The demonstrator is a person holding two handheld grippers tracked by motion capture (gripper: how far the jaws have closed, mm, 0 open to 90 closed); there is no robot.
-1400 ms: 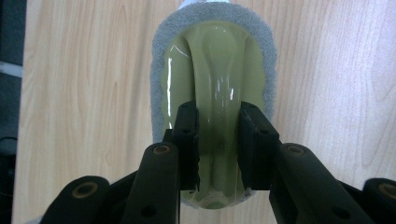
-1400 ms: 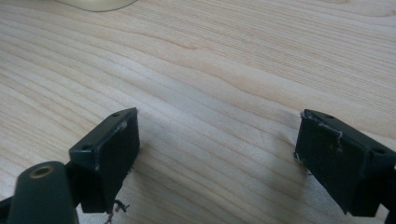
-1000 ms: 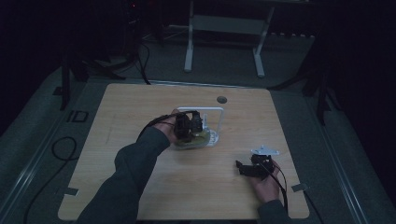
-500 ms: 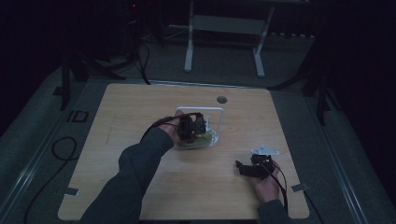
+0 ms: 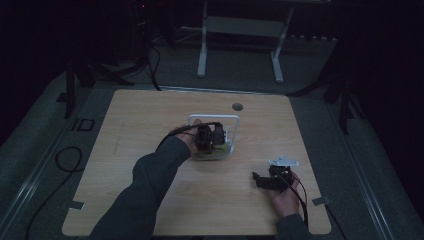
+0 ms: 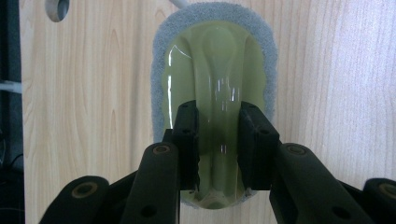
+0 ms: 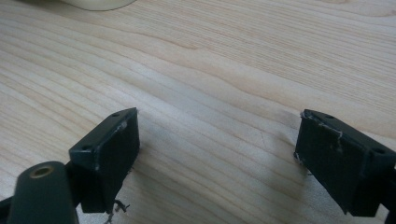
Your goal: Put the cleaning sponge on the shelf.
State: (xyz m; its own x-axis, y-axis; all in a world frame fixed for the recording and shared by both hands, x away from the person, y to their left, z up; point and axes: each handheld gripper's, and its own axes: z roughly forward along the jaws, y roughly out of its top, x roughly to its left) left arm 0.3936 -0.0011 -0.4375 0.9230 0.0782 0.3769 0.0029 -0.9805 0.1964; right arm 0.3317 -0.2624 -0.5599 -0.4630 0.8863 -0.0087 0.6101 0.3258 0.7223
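A scrubbing pad with a glossy yellow-green plastic grip [image 6: 212, 60] and a grey fuzzy rim lies flat on the wooden table [image 5: 150, 115]. In the high view the pad [image 5: 222, 149] sits near the table's middle. My left gripper [image 6: 218, 109] points down at it, and its black jaws clamp the raised ridge of the grip from both sides. From above, the left gripper [image 5: 210, 137] covers most of the pad. My right gripper [image 5: 263, 181] rests near the front right of the table. Its jaws [image 7: 217, 140] stand wide apart over bare wood with nothing between them.
A white wire frame [image 5: 214, 117] stands just behind the pad. A round cable hole [image 5: 237, 106] is in the table's far side and also appears as the hole [image 6: 57, 7] at the upper left. A pale rounded edge [image 7: 95, 3] lies ahead of the right gripper.
My left gripper, together with the pad, has shifted slightly to the right along the table. The right gripper has stayed where it was.
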